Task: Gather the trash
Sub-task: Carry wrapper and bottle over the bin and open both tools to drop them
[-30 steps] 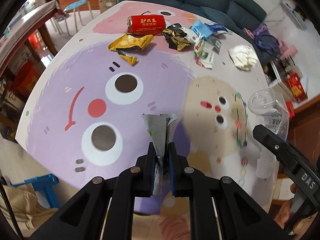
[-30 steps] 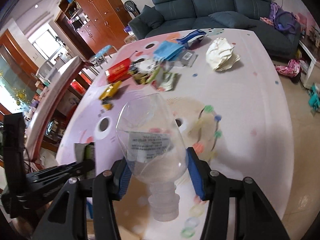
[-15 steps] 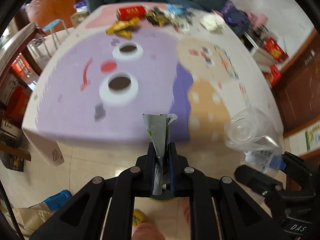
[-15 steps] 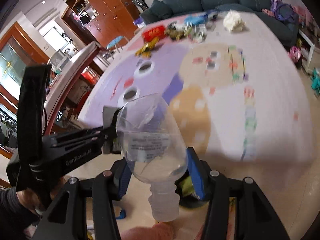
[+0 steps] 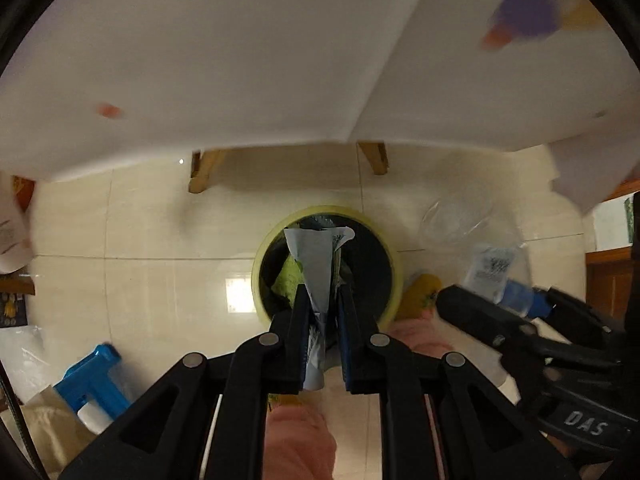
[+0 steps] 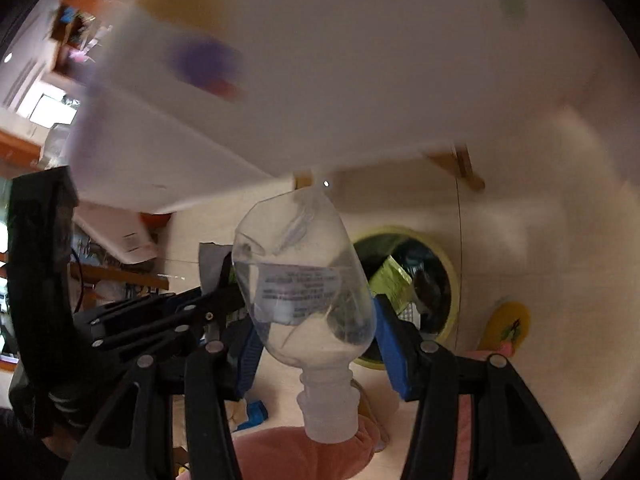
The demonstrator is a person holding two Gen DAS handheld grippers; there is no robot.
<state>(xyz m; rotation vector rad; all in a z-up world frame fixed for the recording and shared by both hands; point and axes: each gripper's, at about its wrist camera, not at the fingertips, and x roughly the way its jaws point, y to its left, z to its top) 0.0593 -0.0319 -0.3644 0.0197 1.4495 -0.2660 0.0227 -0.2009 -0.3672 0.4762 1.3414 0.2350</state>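
Blue stool [image 5: 94, 376], maybe; yellow slipper [image 6: 508, 326].

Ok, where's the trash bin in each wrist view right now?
Left wrist: trash bin at centre, directly behind the wrapper in the left gripper.
Right wrist: bin right of centre, behind the clear bottle.
Shared landmark: the yellow slipper beside the bin.

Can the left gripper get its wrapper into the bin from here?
Probably yes. The left gripper hangs right over the bin's open mouth, pointing down, jaws shut on the wrapper. Nothing sits between; the bottle is off to the side.
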